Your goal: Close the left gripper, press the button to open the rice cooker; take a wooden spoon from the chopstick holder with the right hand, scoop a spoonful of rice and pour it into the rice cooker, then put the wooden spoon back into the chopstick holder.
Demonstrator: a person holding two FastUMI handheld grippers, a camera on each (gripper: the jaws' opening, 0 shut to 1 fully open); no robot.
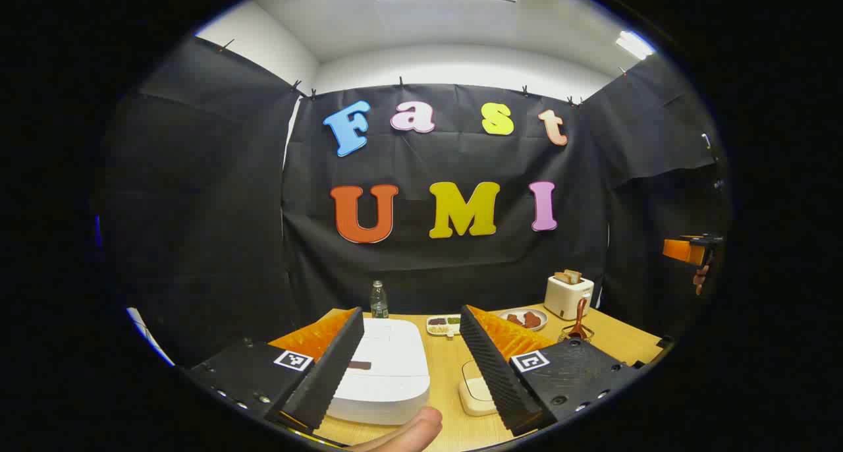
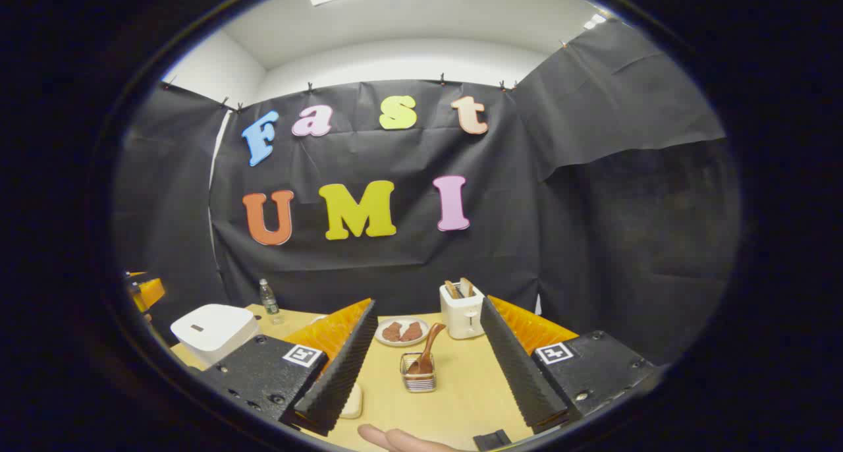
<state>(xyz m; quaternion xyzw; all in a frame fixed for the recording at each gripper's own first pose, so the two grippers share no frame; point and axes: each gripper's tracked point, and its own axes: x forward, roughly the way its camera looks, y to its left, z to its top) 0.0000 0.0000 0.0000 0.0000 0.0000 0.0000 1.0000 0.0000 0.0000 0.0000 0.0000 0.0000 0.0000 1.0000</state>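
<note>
While the rice cooker (image 1: 385,371) sat lid-down between the left gripper (image 1: 411,366)'s fingers in the left gripper view, the right gripper view put it far left, with the toaster (image 2: 463,315) and the chopstick holder (image 2: 419,376) holding the wooden spoon (image 2: 427,354) ahead. Both the left gripper and the right gripper (image 2: 428,376) were spread wide, grasping nothing.
</note>
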